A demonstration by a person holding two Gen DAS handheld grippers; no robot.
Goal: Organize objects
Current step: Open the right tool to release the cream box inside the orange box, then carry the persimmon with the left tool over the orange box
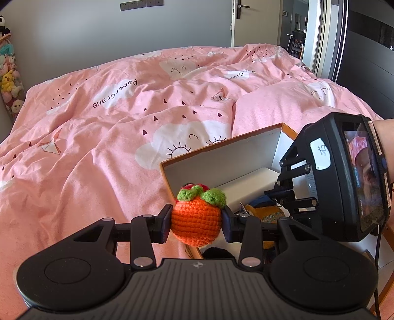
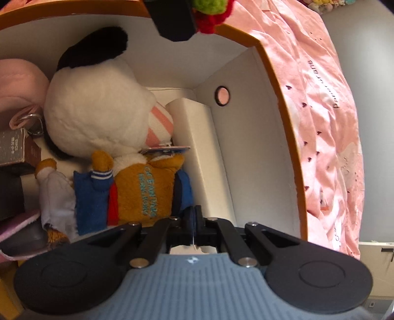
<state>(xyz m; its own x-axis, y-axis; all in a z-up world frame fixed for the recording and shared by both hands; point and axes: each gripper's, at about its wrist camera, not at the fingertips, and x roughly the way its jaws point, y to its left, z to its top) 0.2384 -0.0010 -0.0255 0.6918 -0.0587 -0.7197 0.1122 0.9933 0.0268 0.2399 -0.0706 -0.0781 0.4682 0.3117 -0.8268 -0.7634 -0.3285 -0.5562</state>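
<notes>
My left gripper point(image 1: 197, 222) is shut on an orange crocheted fruit point(image 1: 195, 219) with green leaves and holds it above the near corner of an orange-rimmed cardboard box point(image 1: 221, 152) on the bed. Its green and red top also shows in the right wrist view point(image 2: 211, 9). My right gripper point(image 2: 194, 219) sits low inside the box point(image 2: 246, 137), its fingers closed together on a thin tag or string by the orange plush toy point(image 2: 142, 192). In the left wrist view the right gripper point(image 1: 283, 197) reaches into the box from the right.
The box holds a white plush with a black ear point(image 2: 98, 105), a pink soft item point(image 2: 22, 83), a small dark carton point(image 2: 17, 150) and a white inner box point(image 2: 197, 137). The pink quilt point(image 1: 110, 128) covers the bed. Plush toys point(image 1: 9, 81) hang at far left.
</notes>
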